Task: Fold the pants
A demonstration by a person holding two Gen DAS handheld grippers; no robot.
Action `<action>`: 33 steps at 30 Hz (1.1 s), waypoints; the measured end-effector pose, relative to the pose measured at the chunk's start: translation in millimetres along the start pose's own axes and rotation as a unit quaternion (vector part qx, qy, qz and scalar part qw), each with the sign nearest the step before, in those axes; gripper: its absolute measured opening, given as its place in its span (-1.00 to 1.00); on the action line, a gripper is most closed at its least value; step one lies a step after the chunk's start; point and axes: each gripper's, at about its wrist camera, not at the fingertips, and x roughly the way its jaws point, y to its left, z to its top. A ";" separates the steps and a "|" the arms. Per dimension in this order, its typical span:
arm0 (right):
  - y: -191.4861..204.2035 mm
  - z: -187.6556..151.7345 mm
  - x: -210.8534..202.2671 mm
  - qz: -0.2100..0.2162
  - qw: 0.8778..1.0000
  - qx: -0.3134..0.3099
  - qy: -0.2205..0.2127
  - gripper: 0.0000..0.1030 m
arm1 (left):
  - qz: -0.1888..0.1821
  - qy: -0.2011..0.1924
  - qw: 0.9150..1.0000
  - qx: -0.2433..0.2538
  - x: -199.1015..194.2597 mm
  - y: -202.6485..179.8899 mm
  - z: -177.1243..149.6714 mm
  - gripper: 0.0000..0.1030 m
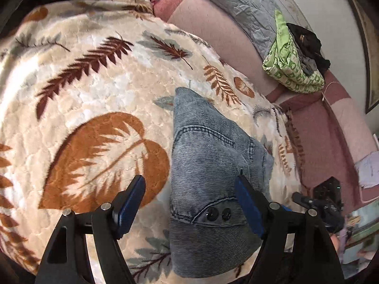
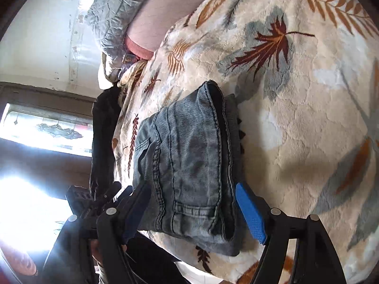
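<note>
Grey-blue denim pants (image 1: 208, 156) lie folded into a compact bundle on a cream blanket with leaf prints (image 1: 94, 82). My left gripper (image 1: 189, 181) hovers open over the end with two dark buttons (image 1: 218, 213); its left finger is over the blanket and its right finger over the denim. In the right wrist view the same pants (image 2: 189, 156) lie between the fingers of my right gripper (image 2: 191, 187), which is open, with the blue pad (image 2: 251, 210) beside the folded edge. Neither gripper holds anything.
A green patterned cloth with dark garments (image 1: 293, 66) sits on the pink sheet (image 1: 213, 28) at the far side. A grey quilt (image 1: 236, 0) runs along the wall. A bright window (image 2: 47, 127) lies beyond the bed edge. The blanket (image 2: 308, 118) spreads wide around the pants.
</note>
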 end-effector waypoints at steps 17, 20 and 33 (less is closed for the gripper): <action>-6.0 25.2 58.9 -0.032 0.998 0.005 0.047 -0.06 | -0.101 0.117 0.985 -0.083 61.8 19.9 17.7 -0.11; -9.0 25.4 58.8 -0.031 0.998 0.002 0.050 -0.22 | -0.110 0.120 0.983 -0.085 62.3 25.4 17.3 -0.27; 30.3 19.7 30.3 -0.031 0.996 -0.081 0.013 -0.71 | -0.065 0.070 0.995 0.022 28.5 -20.4 21.4 -0.61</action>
